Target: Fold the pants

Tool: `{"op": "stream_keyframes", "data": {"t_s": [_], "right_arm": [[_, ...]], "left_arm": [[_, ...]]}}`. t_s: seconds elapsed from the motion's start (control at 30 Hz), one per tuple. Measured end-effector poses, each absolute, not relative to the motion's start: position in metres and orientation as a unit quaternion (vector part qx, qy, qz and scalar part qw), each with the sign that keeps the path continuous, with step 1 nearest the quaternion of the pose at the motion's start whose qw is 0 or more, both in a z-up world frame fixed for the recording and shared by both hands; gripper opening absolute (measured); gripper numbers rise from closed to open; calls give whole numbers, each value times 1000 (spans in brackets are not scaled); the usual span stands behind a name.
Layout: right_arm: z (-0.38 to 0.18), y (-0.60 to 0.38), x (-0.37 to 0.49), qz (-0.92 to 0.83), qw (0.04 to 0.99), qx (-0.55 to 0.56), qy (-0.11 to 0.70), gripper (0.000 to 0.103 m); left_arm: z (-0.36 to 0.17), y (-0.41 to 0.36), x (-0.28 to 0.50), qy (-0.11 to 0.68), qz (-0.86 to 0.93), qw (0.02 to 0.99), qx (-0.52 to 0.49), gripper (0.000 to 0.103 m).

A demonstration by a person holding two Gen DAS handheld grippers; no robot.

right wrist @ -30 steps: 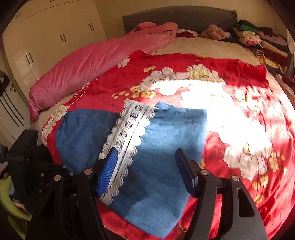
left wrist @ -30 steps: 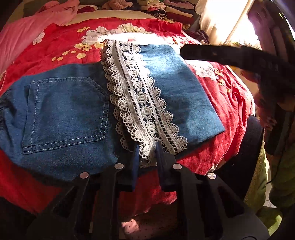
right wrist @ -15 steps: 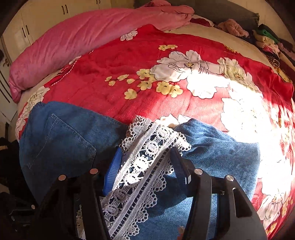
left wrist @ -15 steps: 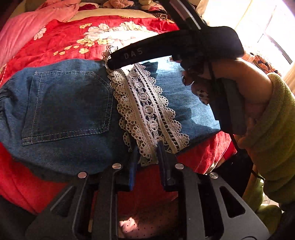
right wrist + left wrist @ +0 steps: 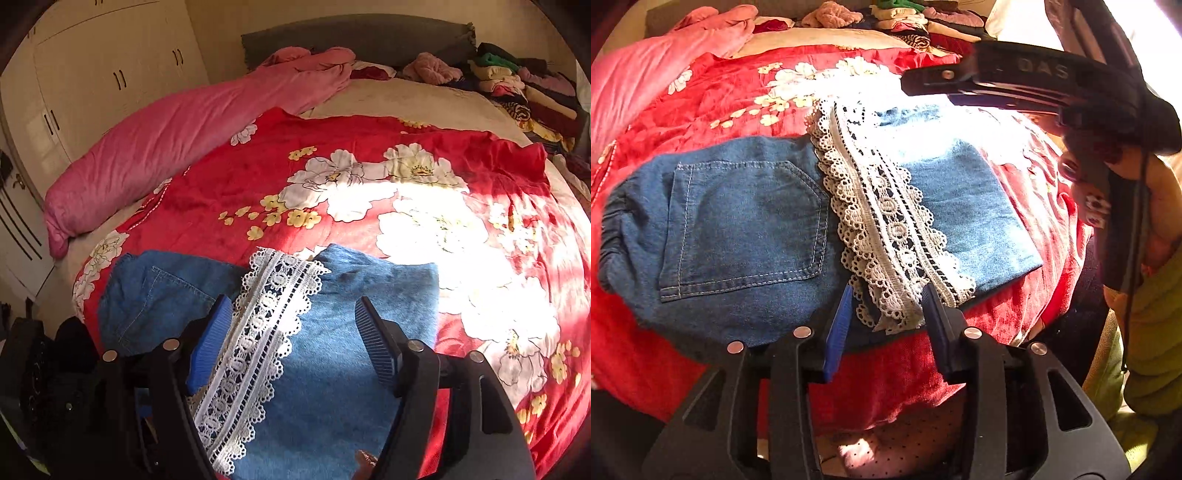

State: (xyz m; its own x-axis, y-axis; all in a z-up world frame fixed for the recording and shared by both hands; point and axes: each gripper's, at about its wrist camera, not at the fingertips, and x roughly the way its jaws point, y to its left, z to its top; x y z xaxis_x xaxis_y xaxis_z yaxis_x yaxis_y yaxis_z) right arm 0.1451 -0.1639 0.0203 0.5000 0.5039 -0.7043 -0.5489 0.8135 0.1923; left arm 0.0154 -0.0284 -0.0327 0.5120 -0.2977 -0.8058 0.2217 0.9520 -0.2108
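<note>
- Pants (image 5: 746, 236) are lying folded on the red floral bedspread (image 5: 229, 184).
- Left gripper (image 5: 888, 301) is gaping around the lace trim (image 5: 886, 229).
- Right gripper (image 5: 295, 332) is hovering wide apart, holding nothing.

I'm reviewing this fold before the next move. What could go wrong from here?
1. The lace trim is openwork; the open left gripper straddles its near end, so a finger could snag a loop.
2. The pants lie near the bed edge, over the red blanket; a pull toward the person might drag them off.
</note>
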Motion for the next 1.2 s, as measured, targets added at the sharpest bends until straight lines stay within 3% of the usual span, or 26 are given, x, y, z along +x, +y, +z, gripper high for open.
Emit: {"op": "stream_keyframes", "data": {"t_s": [0.17, 0.33, 0.53, 0.67, 0.77, 1.2], "right_arm": [[24, -187, 129, 274, 884, -18, 378, 88], [26, -198, 120, 258, 891, -14, 372, 95], [31, -202, 114, 248, 898, -19, 364, 97], [35, -200, 110, 250, 899, -22, 359, 98], [39, -197, 106, 257, 899, -25, 353, 98], [65, -162, 96, 307, 893, -48, 326, 98]], "left_arm": [[-25, -28, 17, 460, -141, 876, -30, 40], [-17, -22, 15, 450, -127, 884, -28, 46], [-9, -8, 13, 442, -106, 890, -33, 64], [-3, 3, 11, 436, -84, 895, -38, 85], [1, 12, 10, 432, -66, 898, -44, 92], [10, 54, 0, 420, 2, 906, -57, 93]]}}
